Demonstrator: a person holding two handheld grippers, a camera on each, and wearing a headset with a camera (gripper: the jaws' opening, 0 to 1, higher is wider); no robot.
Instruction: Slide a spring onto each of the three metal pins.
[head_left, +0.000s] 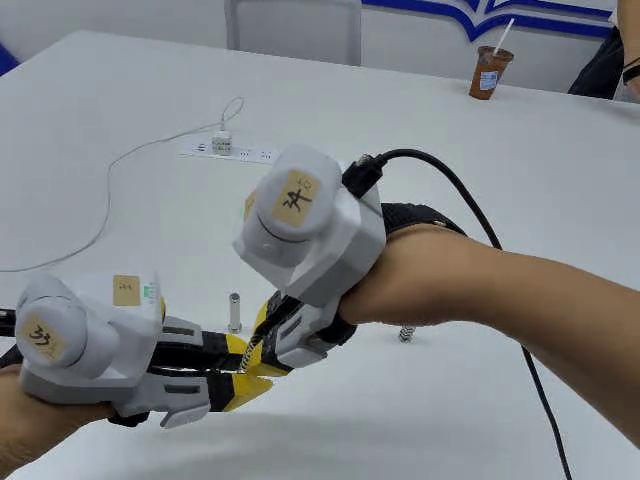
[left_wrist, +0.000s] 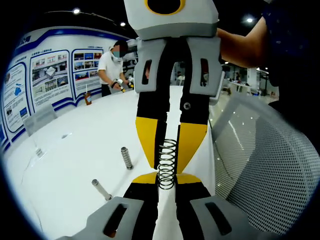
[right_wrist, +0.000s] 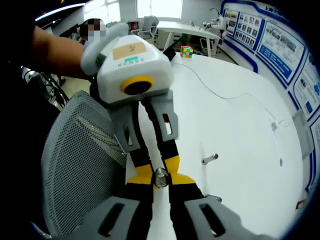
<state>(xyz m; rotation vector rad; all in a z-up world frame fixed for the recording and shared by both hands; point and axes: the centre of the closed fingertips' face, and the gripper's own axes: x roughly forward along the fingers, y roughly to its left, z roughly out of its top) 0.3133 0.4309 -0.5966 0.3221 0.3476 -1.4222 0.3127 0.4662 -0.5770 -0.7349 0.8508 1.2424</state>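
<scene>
Spring (left_wrist: 167, 156), caught between two grippers, hung over the near edge of a white table (head_left: 120, 90), with a grey mesh chair (left_wrist: 260, 165) just off that edge.

The left gripper (left_wrist: 167, 182), held in a hand at the lower left of the head view, had its yellow-tipped jaws drawn in on one end of the spring. The right gripper (right_wrist: 161, 184), on an arm reaching across from the right, met it nose to nose. Its jaws were likewise closed against the sides of the coil, touching it on both flanks.

Far across the table lay a white power strip (head_left: 232, 149) with a thin cable (head_left: 110, 190) trailing off to the left. A brown drink cup (head_left: 489, 72) with a straw stood near the far edge.

Two pins stood upright on the table behind the grippers, well apart. The bare pin (head_left: 235, 312) stood just beyond the left gripper's jaws. The coiled pin (head_left: 406, 333), already wearing a spring, showed close under the right forearm.
</scene>
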